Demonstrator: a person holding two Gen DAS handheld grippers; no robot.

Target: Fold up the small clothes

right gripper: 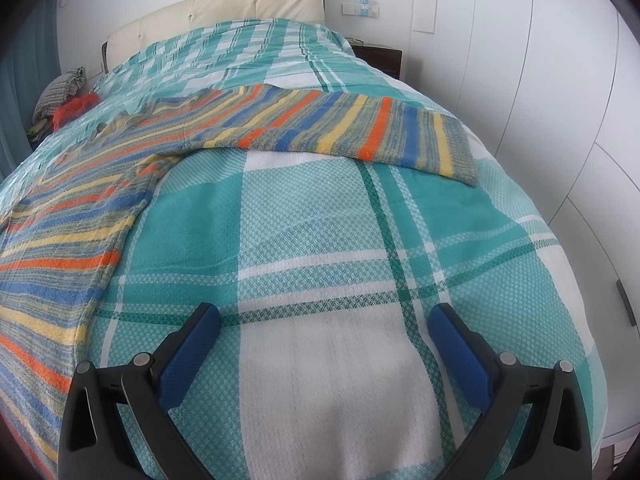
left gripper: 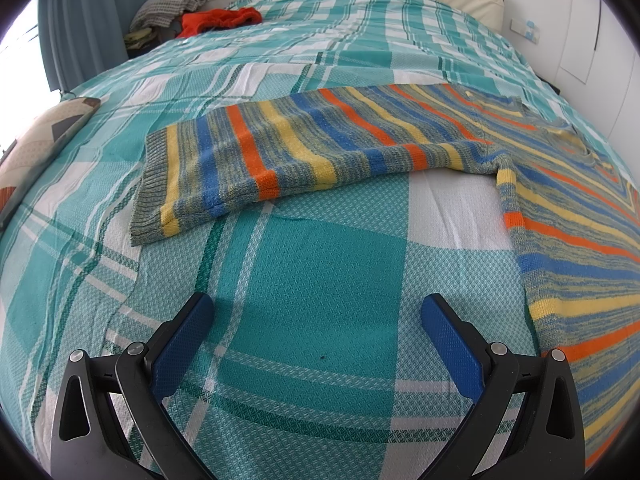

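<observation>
striped sweater point(left gripper: 304, 152) flat on plaid bedspread point(left gripper: 320, 280), sleeves spread, left gripper point(left gripper: 318, 320) fingers wide apart, empty, sleeve ahead, right gripper point(right gripper: 324, 328) likewise apart, sleeve point(right gripper: 360, 132) ahead

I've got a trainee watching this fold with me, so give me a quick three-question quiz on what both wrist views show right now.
1. True or false: the left gripper is clamped on a sleeve of the striped sweater.
2. Multiple choice: what lies directly under the right gripper? A) the sweater body B) the plaid bedspread C) a pillow
3. Fill in: near the head of the bed, beside the grey folded cloth, lies a crumpled ____ garment.

Key: 1 false, both grippers are open and hold nothing; 2 B; 3 red.
</observation>
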